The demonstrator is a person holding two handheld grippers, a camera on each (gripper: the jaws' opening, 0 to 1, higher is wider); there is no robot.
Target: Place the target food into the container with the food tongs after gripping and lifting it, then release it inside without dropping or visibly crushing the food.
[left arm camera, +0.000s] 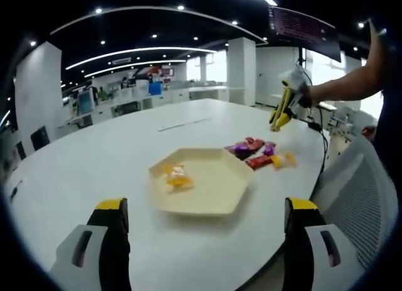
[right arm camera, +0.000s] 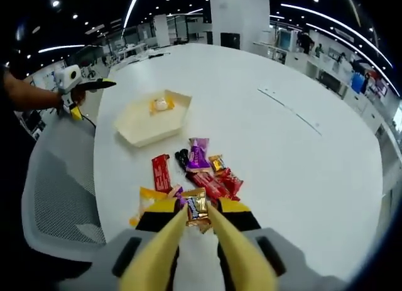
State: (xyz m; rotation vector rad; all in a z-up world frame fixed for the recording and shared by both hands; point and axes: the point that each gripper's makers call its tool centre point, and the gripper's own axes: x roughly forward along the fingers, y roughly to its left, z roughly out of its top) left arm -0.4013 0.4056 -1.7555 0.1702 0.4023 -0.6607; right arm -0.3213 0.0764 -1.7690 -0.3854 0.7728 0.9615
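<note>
A cream hexagonal tray (left arm camera: 217, 200) lies on the white table with one yellow-wrapped food (left arm camera: 177, 176) in it. Beside it is a pile of wrapped candies (left arm camera: 257, 154). My left gripper (left arm camera: 206, 209) stands open before the tray, nothing between its jaws. My right gripper (left arm camera: 281, 118) hovers over the pile, held by a person's hand. In the right gripper view, my right gripper (right arm camera: 199, 208) is shut on yellow food tongs (right arm camera: 164, 241), whose tips pinch a gold-wrapped candy bar (right arm camera: 196, 215) above the candy pile (right arm camera: 201, 168). The tray (right arm camera: 135, 131) lies beyond, with the left gripper (right arm camera: 100, 85) to its left.
A grey mesh chair (left arm camera: 358, 197) stands at the table's edge by the candies, seen too as the chair (right arm camera: 56, 190) in the right gripper view. The round white table (right arm camera: 282, 146) stretches wide beyond the tray. Office desks and pillars fill the background.
</note>
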